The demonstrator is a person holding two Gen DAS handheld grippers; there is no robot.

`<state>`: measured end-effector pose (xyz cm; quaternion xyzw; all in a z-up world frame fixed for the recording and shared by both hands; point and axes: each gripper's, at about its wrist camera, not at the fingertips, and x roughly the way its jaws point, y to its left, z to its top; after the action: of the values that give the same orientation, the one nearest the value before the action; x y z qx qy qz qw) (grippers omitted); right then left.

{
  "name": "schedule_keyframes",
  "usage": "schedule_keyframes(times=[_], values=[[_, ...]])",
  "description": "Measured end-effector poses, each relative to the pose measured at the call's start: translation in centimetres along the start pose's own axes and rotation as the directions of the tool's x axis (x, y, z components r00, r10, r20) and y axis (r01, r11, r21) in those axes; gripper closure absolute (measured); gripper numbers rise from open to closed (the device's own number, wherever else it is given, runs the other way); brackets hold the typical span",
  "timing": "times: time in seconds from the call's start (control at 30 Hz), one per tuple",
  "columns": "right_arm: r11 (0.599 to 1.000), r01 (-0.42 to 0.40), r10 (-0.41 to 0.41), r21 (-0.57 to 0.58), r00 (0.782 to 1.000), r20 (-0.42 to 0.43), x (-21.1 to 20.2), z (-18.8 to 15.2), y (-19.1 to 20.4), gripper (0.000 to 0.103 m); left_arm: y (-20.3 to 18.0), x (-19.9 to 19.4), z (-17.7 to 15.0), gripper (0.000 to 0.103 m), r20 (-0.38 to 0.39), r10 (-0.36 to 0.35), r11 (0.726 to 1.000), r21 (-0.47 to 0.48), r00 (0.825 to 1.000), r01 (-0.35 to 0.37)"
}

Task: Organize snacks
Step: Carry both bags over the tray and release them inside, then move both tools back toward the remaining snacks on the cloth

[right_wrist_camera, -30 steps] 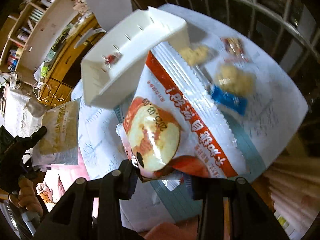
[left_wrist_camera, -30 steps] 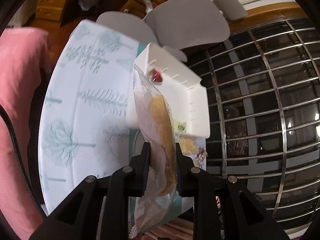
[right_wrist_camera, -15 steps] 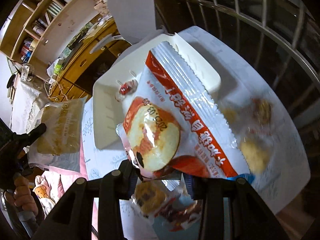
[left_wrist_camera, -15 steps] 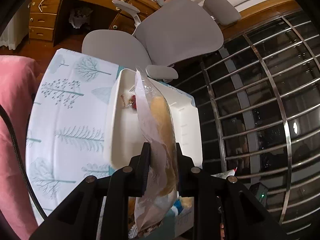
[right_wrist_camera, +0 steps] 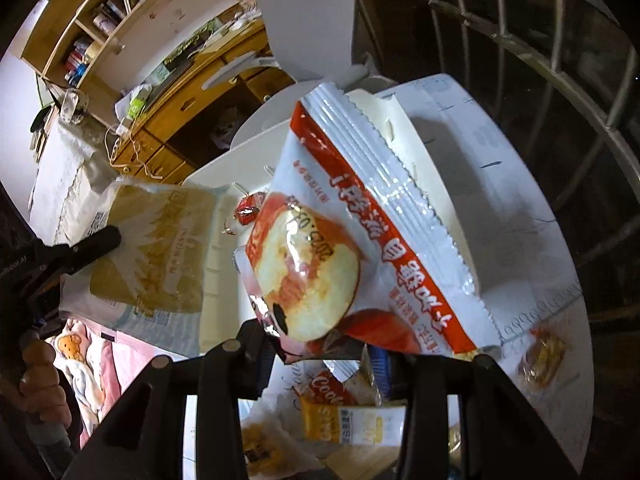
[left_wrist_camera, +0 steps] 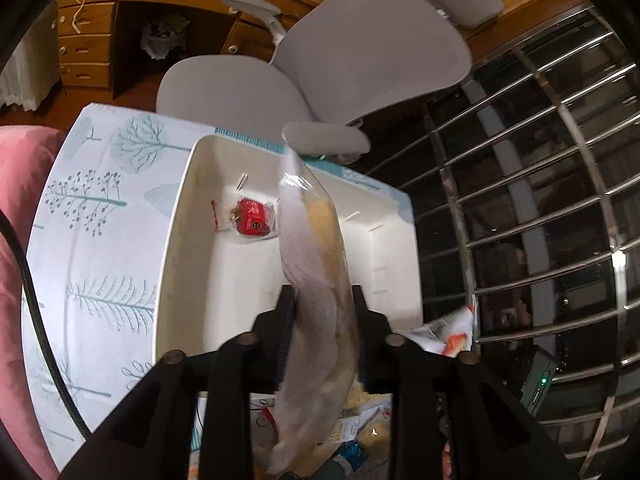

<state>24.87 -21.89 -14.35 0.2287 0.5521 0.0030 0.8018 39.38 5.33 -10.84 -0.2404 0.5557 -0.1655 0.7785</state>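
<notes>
A white bin point(left_wrist_camera: 200, 264) stands on the tree-print tablecloth point(left_wrist_camera: 100, 240), with one red wrapped candy point(left_wrist_camera: 252, 222) inside. My left gripper point(left_wrist_camera: 323, 300) hangs over the bin. Its jaws are opening, and a clear bag of yellowish bread point(left_wrist_camera: 316, 248) is still between the pads, edge-on and blurred. From the right wrist, the same bread bag point(right_wrist_camera: 156, 248) shows flat at the bin's left side. My right gripper point(right_wrist_camera: 316, 340) is also over the bin point(right_wrist_camera: 432, 168). Its jaws are opening too, with the corner of a red-and-white snack bag point(right_wrist_camera: 360, 220) between them.
Loose snacks lie at the near table edge: a yellow cookie pack point(right_wrist_camera: 348, 420) and a small wrapped sweet point(right_wrist_camera: 540, 356). A grey office chair point(left_wrist_camera: 360, 52) stands behind the table, metal window bars point(left_wrist_camera: 540, 200) to the right. A person's hand point(right_wrist_camera: 40, 376) holds the left gripper.
Both grippers have carried their bags across the table and now hang over the white bin. The left jaws stand slightly wider around the bread bag.
</notes>
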Motion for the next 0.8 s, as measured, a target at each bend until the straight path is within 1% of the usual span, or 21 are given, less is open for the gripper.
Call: schedule_keyframes(times=[0.03, 0.07, 0.13, 0.2, 0.37, 0.47, 0.6, 0.8], values=[[1.000, -0.011, 0.011, 0.002, 1.000, -0.017, 0.4, 0.1, -0.2, 0.056, -0.2, 0.3, 0.0, 0.062, -0.002, 0.009, 1.000, -0.008, 1.000, -0.009], [1.000, -0.023, 0.023, 0.004, 0.999, -0.040, 0.8, 0.2, -0.4, 0.043, -0.3, 0.6, -0.1, 0.049, -0.007, 0.031, 0.999, -0.020, 1.000, -0.031], [0.999, -0.032, 0.033, 0.020, 0.999, -0.038, 1.0, 0.2, -0.7, 0.031, -0.4, 0.8, -0.2, 0.040, -0.014, 0.077, 0.997, -0.031, 0.997, -0.078], [0.998, -0.052, 0.053, 0.029, 0.998, -0.029, 0.8, 0.1, -1.0, 0.030, -0.6, 0.7, -0.4, 0.039, -0.027, 0.087, 0.996, -0.025, 0.996, -0.088], [0.996, -0.074, 0.076, 0.052, 0.996, -0.035, 0.7, -0.1, -1.6, 0.030, -1.3, -0.2, -1.3, 0.037, -0.040, 0.147, 0.989, 0.005, 0.988, -0.147], [0.995, -0.082, 0.084, 0.063, 0.996, -0.026, 0.1, -0.5, -1.9, 0.030, -1.5, -1.0, -2.2, 0.037, -0.051, 0.166, 0.986, 0.015, 0.985, -0.165], [0.993, -0.084, 0.084, 0.077, 0.996, 0.002, -1.4, -1.2, -2.1, 0.030, -1.6, -1.8, -3.6, 0.037, -0.080, 0.168, 0.986, 0.034, 0.983, -0.165], [0.991, -0.070, 0.064, 0.115, 0.996, 0.055, -4.0, -3.2, -2.6, 0.030, -1.6, -3.9, -6.5, 0.037, -0.099, 0.172, 0.983, 0.086, 0.980, -0.164]])
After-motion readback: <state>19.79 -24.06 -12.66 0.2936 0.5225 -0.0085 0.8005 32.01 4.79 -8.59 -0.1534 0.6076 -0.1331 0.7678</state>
